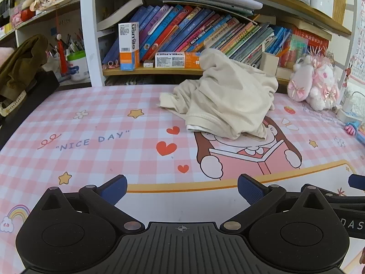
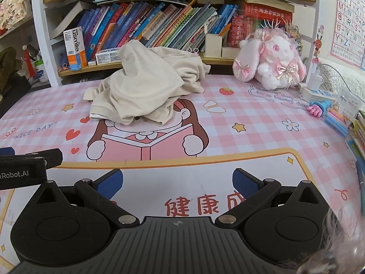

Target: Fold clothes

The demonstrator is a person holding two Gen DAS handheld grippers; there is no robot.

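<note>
Left wrist view: the left gripper (image 1: 182,188) hovers low over the pink checked desk mat (image 1: 91,123) with its blue-padded fingers (image 1: 114,188) spread wide, nothing between them. A cream garment (image 1: 225,98) lies crumpled in a heap (one fold standing up in a peak) at the far side of the mat, just before the bookshelf (image 1: 182,38). From the right wrist view, the right gripper (image 2: 177,183) is likewise spread wide and empty, well apart from the garment (image 2: 146,84). A pink plush rabbit (image 2: 271,59) sits to the heap's right.
</note>
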